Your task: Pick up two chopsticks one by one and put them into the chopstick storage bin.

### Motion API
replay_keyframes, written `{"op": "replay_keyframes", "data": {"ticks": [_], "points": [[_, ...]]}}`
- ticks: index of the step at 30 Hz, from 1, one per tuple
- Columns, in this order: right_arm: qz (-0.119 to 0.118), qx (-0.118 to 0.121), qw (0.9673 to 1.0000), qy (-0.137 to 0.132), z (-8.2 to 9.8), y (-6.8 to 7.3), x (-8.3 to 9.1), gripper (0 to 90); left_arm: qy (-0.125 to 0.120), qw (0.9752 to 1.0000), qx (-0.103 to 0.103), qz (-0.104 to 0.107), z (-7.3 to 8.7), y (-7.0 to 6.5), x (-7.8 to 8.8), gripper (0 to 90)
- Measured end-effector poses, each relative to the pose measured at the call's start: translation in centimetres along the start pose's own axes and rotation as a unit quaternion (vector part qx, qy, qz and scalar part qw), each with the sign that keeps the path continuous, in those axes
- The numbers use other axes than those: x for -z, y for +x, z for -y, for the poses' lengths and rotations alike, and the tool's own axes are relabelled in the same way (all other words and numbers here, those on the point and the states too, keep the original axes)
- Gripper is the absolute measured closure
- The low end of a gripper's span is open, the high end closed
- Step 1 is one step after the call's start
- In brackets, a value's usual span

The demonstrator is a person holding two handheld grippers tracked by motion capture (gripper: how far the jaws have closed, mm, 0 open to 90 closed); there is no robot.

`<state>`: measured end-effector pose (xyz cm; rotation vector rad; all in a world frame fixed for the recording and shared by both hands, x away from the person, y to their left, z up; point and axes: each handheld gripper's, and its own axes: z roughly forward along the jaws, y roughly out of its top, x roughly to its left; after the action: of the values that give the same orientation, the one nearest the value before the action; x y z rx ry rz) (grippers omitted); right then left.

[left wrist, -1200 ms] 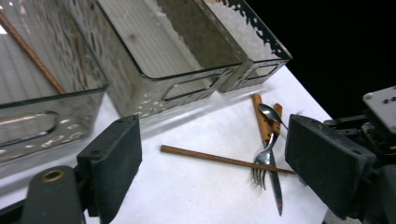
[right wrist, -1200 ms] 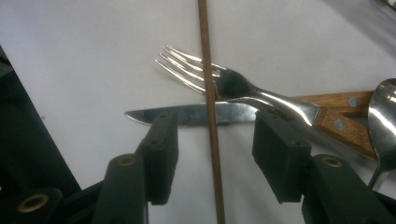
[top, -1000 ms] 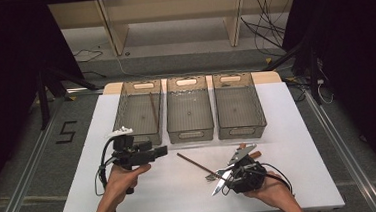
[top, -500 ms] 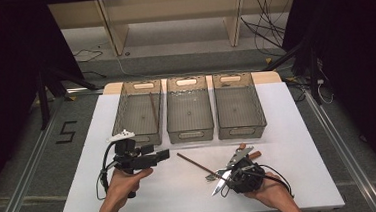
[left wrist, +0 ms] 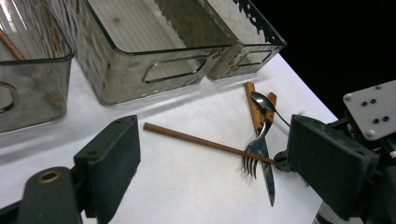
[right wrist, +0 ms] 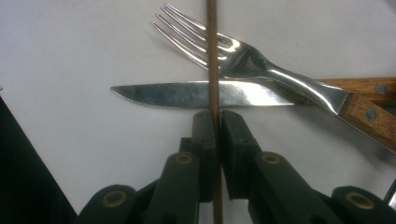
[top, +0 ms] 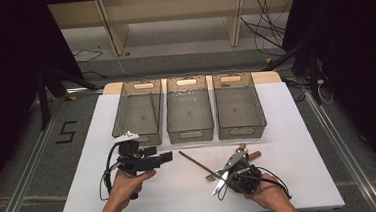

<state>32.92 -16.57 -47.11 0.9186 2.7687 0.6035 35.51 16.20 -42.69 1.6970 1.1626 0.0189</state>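
A brown chopstick (top: 196,163) lies slantwise on the white table (top: 288,129), its near end crossing a knife (right wrist: 187,94) and a wood-handled fork (right wrist: 243,56). My right gripper (right wrist: 214,122) has just been closing its jaws and now pinches that chopstick (right wrist: 212,56) between its pads; in the high view the right gripper (top: 225,175) sits at the front right. My left gripper (top: 165,158) hovers front left, pointing right, its jaws open and nothing between them. In the left gripper view the left gripper (left wrist: 219,163) looks toward the chopstick (left wrist: 196,140), fork (left wrist: 254,149) and a spoon (left wrist: 261,100).
Three clear bins stand in a row at the back: left bin (top: 121,113) holding a chopstick, middle bin (top: 190,134), right bin (top: 240,131). Wooden cutlery handles (top: 253,155) poke out behind the right gripper. The table's front edge runs just below both hands.
Both hands stay about where they were. The left gripper has drifted slightly toward the front right. The chopstick and cutlery lie as before.
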Motion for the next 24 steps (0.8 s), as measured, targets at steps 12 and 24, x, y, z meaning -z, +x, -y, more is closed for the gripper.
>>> {"op": "replay_keyframes", "data": {"ticks": [12, 24], "points": [[0.003, 0.003, 0.9995, -0.032, 0.0, -0.2, 1.1, 86.5, 0.006, 0.9999, 0.007, 0.004, 0.2, -0.3, -0.4, 17.1], [0.008, -0.002, 0.9934, -0.115, -0.6, 0.2, 3.2, 86.4, 0.026, 0.9985, 0.039, 0.029, 1.5, -1.1, -2.8, 18.6]]}}
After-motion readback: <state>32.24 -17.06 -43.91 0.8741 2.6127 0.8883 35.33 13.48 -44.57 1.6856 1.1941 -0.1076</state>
